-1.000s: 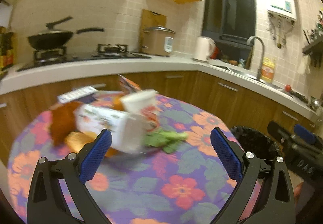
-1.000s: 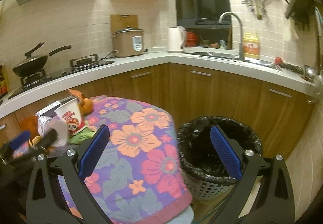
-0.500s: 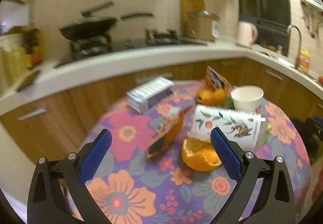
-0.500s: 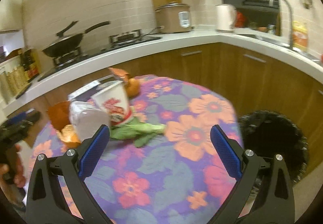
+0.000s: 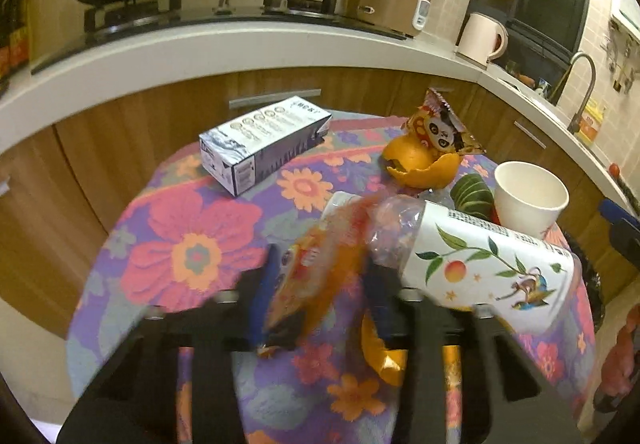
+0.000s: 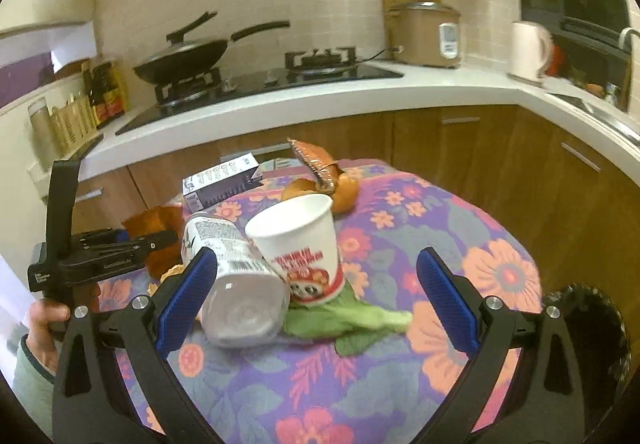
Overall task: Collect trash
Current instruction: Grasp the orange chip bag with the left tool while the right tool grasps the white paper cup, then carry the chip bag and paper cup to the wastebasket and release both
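Trash lies on a round table with a flowered cloth (image 5: pixel 192 252). My left gripper (image 5: pixel 320 284) has closed on an orange snack wrapper (image 5: pixel 316 280), which is blurred. Beside it lie a plastic bottle with a peach label (image 5: pixel 488 264), an orange peel (image 5: pixel 420 168), a panda wrapper (image 5: pixel 444 128), a paper cup (image 5: pixel 528 200) and a carton (image 5: pixel 264 144). My right gripper (image 6: pixel 316 296) is open above the bottle (image 6: pixel 236 284), the cup (image 6: pixel 300 244) and a lettuce leaf (image 6: pixel 352 320). The left gripper also shows in the right wrist view (image 6: pixel 160 240), on the wrapper (image 6: pixel 160 240).
A black-lined trash bin (image 6: pixel 592 332) stands at the table's right side. A white counter (image 6: pixel 280 104) with a wok (image 6: pixel 180 60), a rice cooker (image 6: pixel 424 32) and a kettle (image 6: pixel 528 52) runs behind. Wooden cabinets (image 6: pixel 480 148) stand close to the table.
My left gripper has moved in and closed on the orange wrapper. My right gripper has come closer to the bottle and cup and stays open.
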`<state>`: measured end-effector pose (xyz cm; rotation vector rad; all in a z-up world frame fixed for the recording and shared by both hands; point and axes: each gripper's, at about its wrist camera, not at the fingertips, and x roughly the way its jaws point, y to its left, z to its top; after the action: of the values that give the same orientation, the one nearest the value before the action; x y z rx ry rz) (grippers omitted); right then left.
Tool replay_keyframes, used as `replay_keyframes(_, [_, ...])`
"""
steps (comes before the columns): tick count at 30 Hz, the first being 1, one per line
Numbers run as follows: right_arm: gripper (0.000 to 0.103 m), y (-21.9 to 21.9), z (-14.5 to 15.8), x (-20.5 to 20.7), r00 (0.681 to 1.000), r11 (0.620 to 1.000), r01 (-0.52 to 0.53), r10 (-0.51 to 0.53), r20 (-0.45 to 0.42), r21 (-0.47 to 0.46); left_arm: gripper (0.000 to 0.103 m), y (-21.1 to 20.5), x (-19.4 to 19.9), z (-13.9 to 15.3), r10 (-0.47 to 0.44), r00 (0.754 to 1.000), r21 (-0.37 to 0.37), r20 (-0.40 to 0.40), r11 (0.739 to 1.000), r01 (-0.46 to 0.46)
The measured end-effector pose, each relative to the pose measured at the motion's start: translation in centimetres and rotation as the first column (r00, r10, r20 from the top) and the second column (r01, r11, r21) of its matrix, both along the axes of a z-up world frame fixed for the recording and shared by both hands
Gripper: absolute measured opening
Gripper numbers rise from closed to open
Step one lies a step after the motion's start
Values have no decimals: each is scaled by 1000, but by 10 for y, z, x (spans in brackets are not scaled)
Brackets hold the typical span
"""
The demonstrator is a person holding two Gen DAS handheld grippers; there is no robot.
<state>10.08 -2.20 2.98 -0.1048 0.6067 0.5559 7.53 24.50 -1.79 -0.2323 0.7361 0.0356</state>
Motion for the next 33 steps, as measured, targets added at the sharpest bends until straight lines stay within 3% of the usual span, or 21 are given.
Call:
replay_keyframes(5, [95, 22, -14, 32, 996, 998, -54, 51, -76, -39, 14, 4, 0, -2, 20, 999, -39, 39, 999, -18])
replay_keyframes(13, [94, 49, -28, 62, 981, 990, -117, 104, -165, -72, 13, 4, -2, 1, 26, 997, -55, 72, 998, -22])
replay_keyframes(16, [75, 55, -35, 70, 971, 987, -128, 105, -214, -97, 13, 2, -4, 3, 26, 996, -47, 82, 999, -22])
replay_keyframes(17, [63, 55, -37, 71, 969, 987, -128, 103, -226, -101, 13, 2, -5, 5, 26, 996, -45, 87, 999, -22])
replay_keyframes(18, [63, 54, -38, 71, 969, 988, -123, 98, -229, -99, 12, 2, -6, 7, 26, 995, -44, 93, 999, -22])
replay_keyframes(27, [62, 32, -14, 48, 989, 996, -86, 80, -126, -40, 11, -5, -30, 37, 18, 986, -40, 168, 999, -11])
replay_keyframes(33, [62, -1, 8, 31, 998, 999, -36, 35, -58, -6, 11, -34, -47, 68, -54, 970, -20, 235, 998, 60])
